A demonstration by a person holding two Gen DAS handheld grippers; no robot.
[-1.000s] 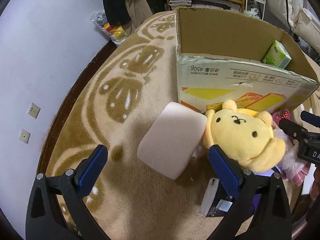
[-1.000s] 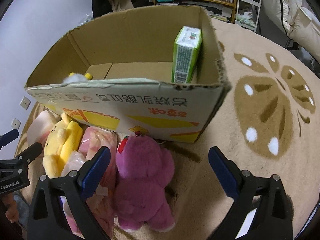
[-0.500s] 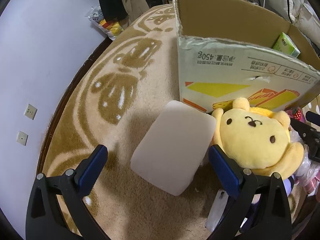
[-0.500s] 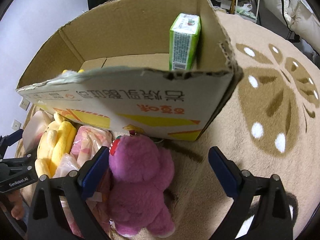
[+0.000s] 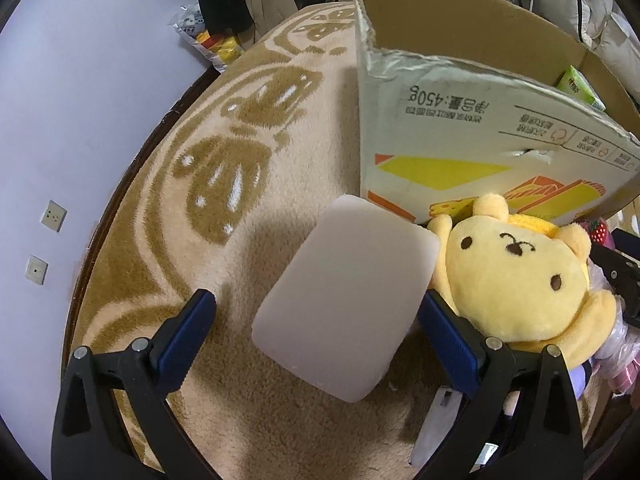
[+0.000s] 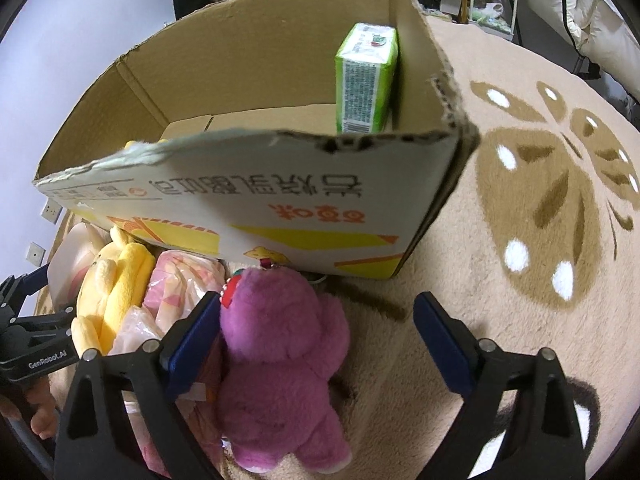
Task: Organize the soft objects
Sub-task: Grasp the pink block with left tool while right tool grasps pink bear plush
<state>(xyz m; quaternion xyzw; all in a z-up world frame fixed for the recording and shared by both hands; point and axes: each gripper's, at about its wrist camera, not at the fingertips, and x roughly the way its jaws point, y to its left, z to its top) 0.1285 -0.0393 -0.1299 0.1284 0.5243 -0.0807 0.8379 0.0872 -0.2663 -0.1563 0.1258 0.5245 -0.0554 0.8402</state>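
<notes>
Left wrist view: the left gripper (image 5: 316,332) has come lower and nearer over the last second, so the white foam block (image 5: 344,292) on the beige rug (image 5: 168,208) now sits between its wide-apart fingers, untouched. That reads as lining up a grasp. The block leans against the cardboard box (image 5: 460,136), just beside the yellow plush (image 5: 516,280). A small dark item under the right finger is cut off.

Right wrist view: the right gripper (image 6: 316,332), jaws spread, has closed in on the purple plush bear (image 6: 280,352), whose body lies between the fingers. A green tissue pack (image 6: 366,80) stands in the box's far right corner. The pink wrapped bundle (image 6: 180,292) is partly hidden.
</notes>
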